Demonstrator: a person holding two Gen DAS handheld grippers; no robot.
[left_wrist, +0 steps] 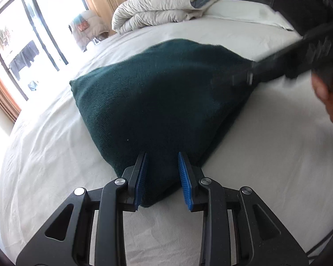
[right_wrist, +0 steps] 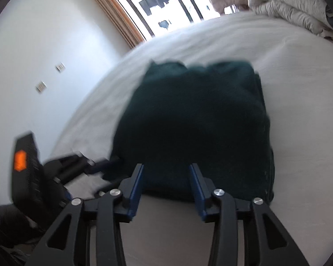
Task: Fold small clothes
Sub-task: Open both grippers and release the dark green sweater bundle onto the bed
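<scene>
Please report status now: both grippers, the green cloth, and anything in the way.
Left gripper shut on green cloth, near corner. Right gripper at the cloth's edge, grip unclear. Cloth on white bed sheet. Nothing in the way.

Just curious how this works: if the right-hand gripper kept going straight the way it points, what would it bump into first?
Most likely the dark green knitted garment lying on the white bed sheet. The right gripper already has its near edge between its fingers, though blur hides whether they touch it.
</scene>
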